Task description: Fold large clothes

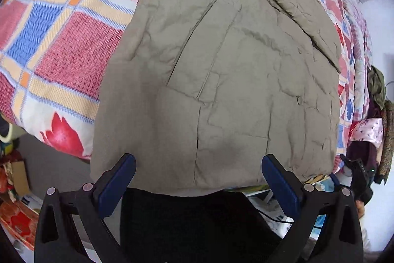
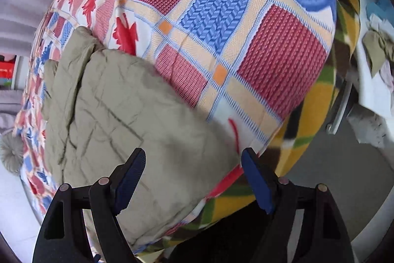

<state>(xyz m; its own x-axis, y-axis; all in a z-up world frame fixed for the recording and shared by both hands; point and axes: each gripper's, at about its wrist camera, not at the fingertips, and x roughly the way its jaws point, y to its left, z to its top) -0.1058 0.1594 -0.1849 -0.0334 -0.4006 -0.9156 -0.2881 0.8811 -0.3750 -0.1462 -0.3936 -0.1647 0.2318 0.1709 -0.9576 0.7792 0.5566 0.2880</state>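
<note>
Khaki jacket (image 1: 221, 80) spread on the bed's patterned quilt (image 1: 61, 41), both grippers above its near hem.

The left gripper (image 1: 198, 172) has its fingers wide apart over the hem; the right gripper (image 2: 193, 169) is likewise spread, empty, over the jacket's corner by the quilt's edge.

We saw a matt, crinkled khaki jacket (image 1: 221, 80) of quilted cloth on a coarse woven bedspread (image 1: 61, 41). The fingers (image 1: 115, 186) looked like matt black plastic with blue pads; lower right, a fleecy blanket (image 2: 317, 100).
</note>
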